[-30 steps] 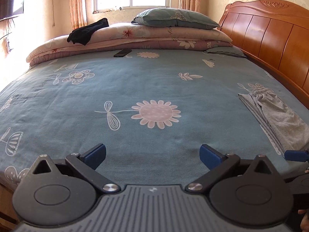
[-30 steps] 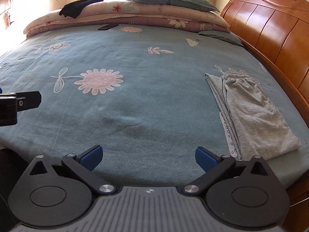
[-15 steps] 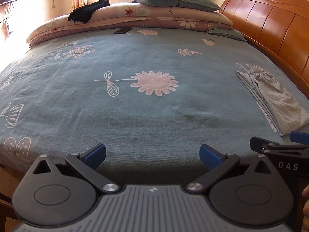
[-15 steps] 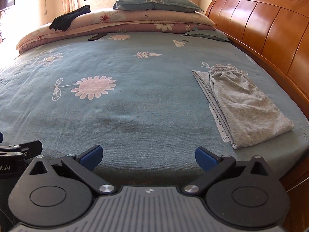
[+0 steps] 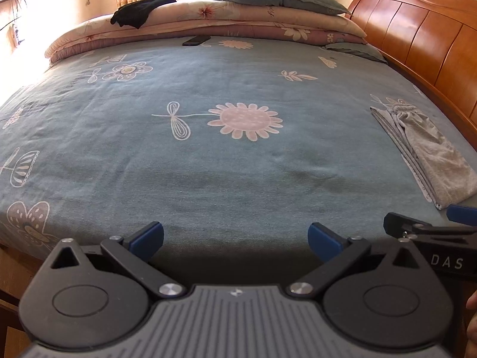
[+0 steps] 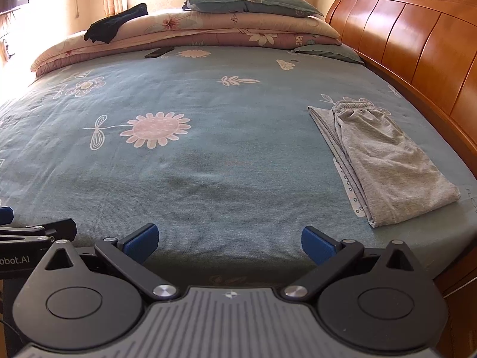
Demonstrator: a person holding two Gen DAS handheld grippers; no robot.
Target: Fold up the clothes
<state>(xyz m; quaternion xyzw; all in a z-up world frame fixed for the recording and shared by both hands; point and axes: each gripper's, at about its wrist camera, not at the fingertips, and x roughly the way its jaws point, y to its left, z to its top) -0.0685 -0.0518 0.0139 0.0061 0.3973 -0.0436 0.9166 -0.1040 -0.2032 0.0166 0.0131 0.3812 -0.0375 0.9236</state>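
A grey pair of pants [image 6: 384, 161] lies folded into a long strip on the right side of the blue flowered bedsheet [image 6: 208, 155], next to the wooden headboard; in the left wrist view the pants [image 5: 429, 155] sit at the far right. A black garment [image 6: 116, 25] is draped on the stacked quilts at the far end, and the same black garment [image 5: 143, 10] shows in the left view. My left gripper [image 5: 235, 237] is open and empty over the near bed edge. My right gripper [image 6: 228, 240] is open and empty too, left of the pants.
Folded quilts [image 6: 208, 32] with a pillow [image 6: 250, 0] on top fill the far end. A dark phone [image 6: 159, 52] lies on the sheet before them. The wooden headboard [image 6: 417, 35] runs along the right. A small pillow [image 6: 328, 52] lies by it.
Both grippers have drawn back toward the near bed edge, so the bed looks farther and its front edge shows. The jaws stayed open. The pants have not moved.
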